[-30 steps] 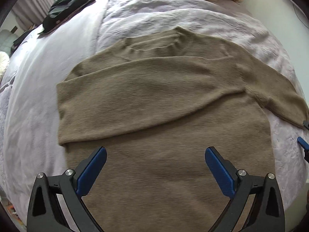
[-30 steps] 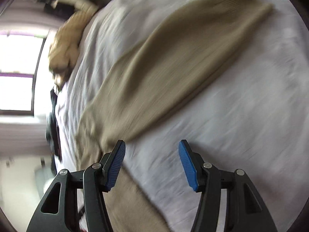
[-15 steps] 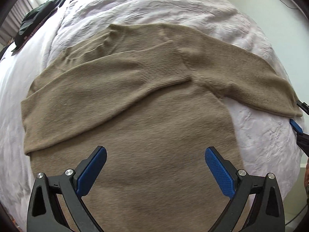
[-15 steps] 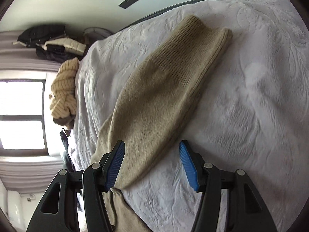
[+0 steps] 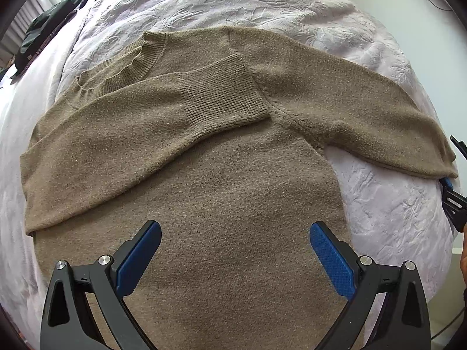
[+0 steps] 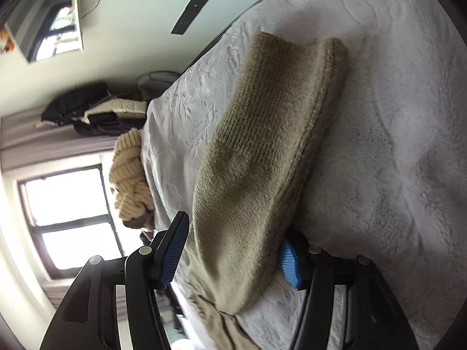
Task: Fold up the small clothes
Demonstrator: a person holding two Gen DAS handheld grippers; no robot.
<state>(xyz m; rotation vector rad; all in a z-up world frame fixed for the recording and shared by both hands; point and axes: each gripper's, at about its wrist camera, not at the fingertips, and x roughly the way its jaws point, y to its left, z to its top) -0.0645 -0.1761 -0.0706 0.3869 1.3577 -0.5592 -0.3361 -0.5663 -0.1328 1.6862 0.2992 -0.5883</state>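
A brown knit sweater (image 5: 233, 175) lies flat on a lilac bedspread (image 5: 262, 3). One sleeve is folded across its chest, with the ribbed cuff (image 5: 224, 90) near the middle. The other sleeve (image 5: 364, 110) stretches out to the right. My left gripper (image 5: 235, 229) hangs open above the sweater's lower body, nothing between its fingers. My right gripper (image 6: 233, 233) is open around the outstretched sleeve (image 6: 256, 160) near its cuff. One finger sits beside the sleeve; the other is partly hidden under it. In the left wrist view the right gripper (image 5: 452, 166) shows at the sleeve's end.
Dark clothes (image 5: 43, 26) lie at the bed's far left corner. A cream striped garment (image 6: 128, 180) and a pile of dark and white clothing (image 6: 96, 110) sit at the far end by a window (image 6: 70, 218). The bed edge drops off just right of the sleeve.
The left gripper has shifted right across the sweater. The right gripper has rolled and come in low along the bed, and the outstretched sleeve now lies between its jaws.
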